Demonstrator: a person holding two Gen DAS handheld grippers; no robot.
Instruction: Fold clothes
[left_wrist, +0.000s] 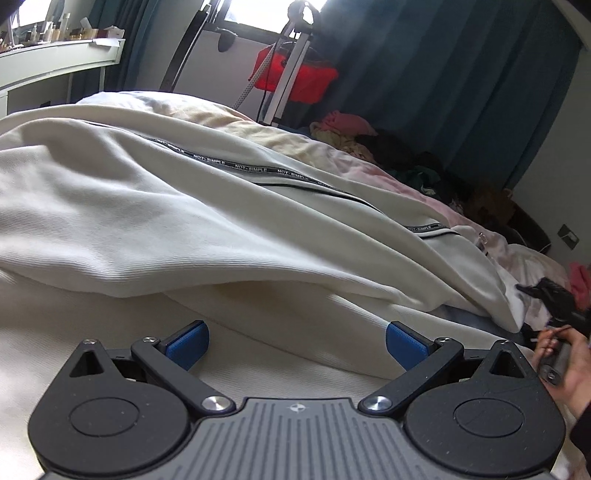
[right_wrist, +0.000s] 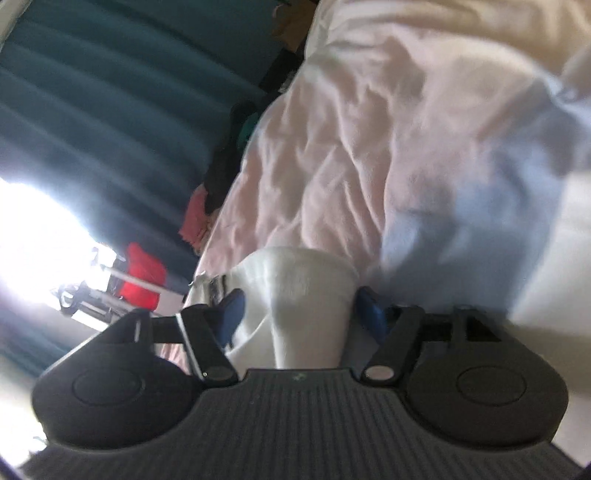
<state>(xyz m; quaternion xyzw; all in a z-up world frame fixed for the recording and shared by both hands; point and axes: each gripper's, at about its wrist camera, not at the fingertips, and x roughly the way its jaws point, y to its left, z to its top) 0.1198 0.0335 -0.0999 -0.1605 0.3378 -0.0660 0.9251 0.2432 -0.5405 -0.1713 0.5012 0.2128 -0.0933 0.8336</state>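
A cream-white garment with a black printed tape running down it lies spread across the bed, draped over the rumpled pinkish bedding, its near part reaching right up under the left hand-held gripper. That gripper hovers low over the cloth with its blue pads spread wide and nothing between them. The right hand-held gripper has a bunched edge of the same white cloth between its blue pads; the pads sit on either side of the fold with a clear gap between them, so it looks like a loose hold on a thick bunch, though blur makes it hard to tell how firmly they press. In the left wrist view the right tool and the hand holding it show at the far right, at the garment's lifted edge. My judgement is that the step in hand is taking hold of the garment's edges to begin a fold: one side is gathered, the other is not yet gripped. The next move calls for the left pads to lower onto an edge or corner near them and close on it, so both sides can be lifted and carried over evenly without dragging the bedding along.
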